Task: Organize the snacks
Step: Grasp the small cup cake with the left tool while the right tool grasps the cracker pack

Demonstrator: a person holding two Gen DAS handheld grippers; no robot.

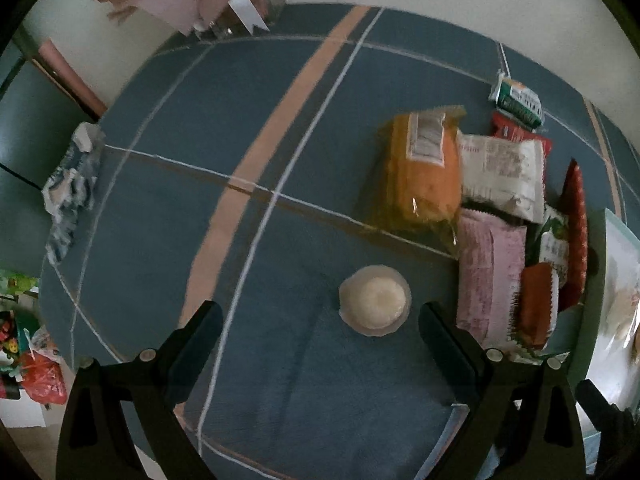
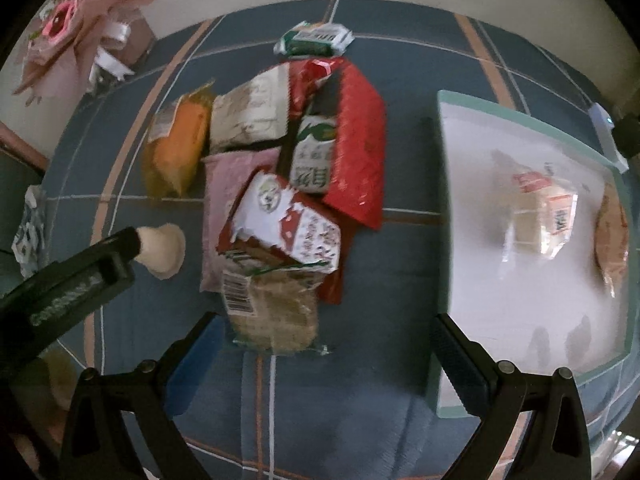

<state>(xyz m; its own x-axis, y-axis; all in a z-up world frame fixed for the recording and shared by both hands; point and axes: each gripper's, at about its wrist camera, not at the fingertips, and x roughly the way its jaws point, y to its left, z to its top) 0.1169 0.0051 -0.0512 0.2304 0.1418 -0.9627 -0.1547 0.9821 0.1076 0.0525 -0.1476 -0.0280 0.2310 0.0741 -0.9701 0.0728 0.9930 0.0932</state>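
Observation:
A pile of snack packets lies on the blue checked tablecloth (image 2: 392,264): an orange packet (image 1: 426,172), a white one (image 1: 502,176), a pink one (image 1: 490,272), a red one (image 2: 356,140) and a green-white one (image 2: 314,40). A round pale cup snack (image 1: 375,300) sits apart, just ahead of my open left gripper (image 1: 320,320) and a little right of the gap's middle. My right gripper (image 2: 324,332) is open above a brown-and-white packet (image 2: 276,256) at the pile's near end. A white tray (image 2: 452,208) on the right holds a clear-wrapped snack (image 2: 540,216).
A pink paper flower bouquet (image 2: 76,24) and a glass jar (image 1: 264,4) stand at the table's far left corner. A crumpled wrapper (image 1: 70,192) lies at the left edge. The left gripper's body (image 2: 68,288) shows in the right wrist view.

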